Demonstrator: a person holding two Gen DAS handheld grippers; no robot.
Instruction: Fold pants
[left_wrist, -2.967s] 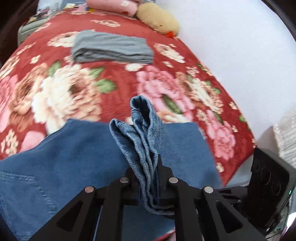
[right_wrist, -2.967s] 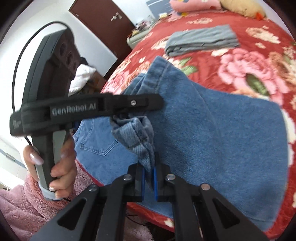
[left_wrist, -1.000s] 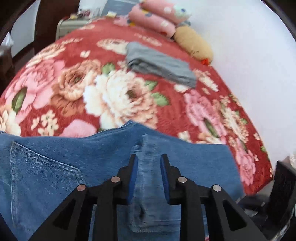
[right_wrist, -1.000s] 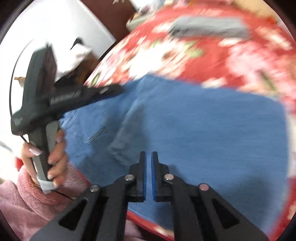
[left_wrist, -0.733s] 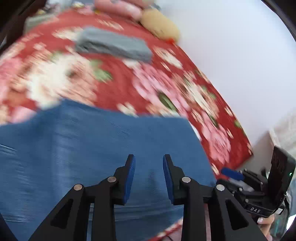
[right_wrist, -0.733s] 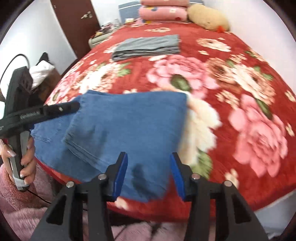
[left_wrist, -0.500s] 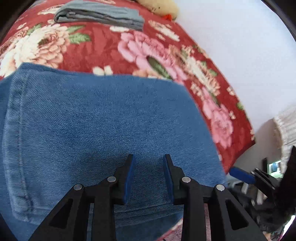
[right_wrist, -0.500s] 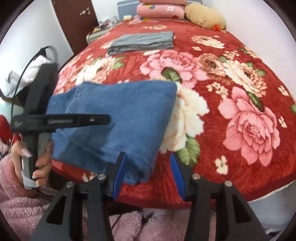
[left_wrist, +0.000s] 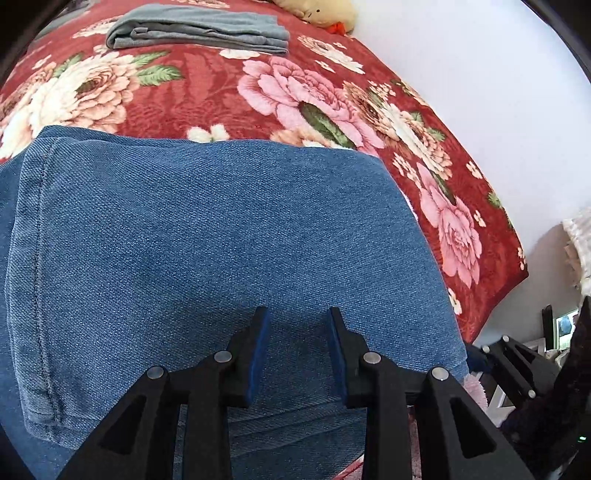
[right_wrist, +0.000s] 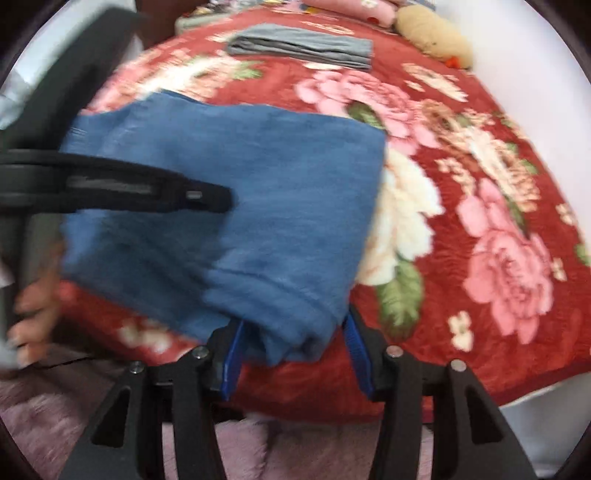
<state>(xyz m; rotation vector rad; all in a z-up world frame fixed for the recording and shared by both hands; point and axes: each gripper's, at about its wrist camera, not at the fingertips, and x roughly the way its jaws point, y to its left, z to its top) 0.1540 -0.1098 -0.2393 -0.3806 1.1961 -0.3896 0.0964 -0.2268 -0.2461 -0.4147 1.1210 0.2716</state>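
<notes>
The blue jeans (left_wrist: 207, 236) lie folded on the red floral bedspread (left_wrist: 229, 92), near the bed's front edge. My left gripper (left_wrist: 297, 354) is open and empty, hovering just over the folded denim. My right gripper (right_wrist: 293, 354) is open at the bed's front edge, with the near right corner of the jeans (right_wrist: 280, 229) lying between its blue pads, not clamped. The left gripper's body (right_wrist: 122, 188) shows at the left of the right wrist view, over the denim. That view is blurred.
A folded grey garment (left_wrist: 199, 31) lies further back on the bed. A yellow plush toy (right_wrist: 434, 33) and pink pillows sit at the head end. A white wall (left_wrist: 480, 74) runs along the right side. The bed edge drops off at the front and right.
Both grippers let go of the denim and opened. The jeans now lie flat in a folded stack. My right gripper has moved in to the stack's near right corner.
</notes>
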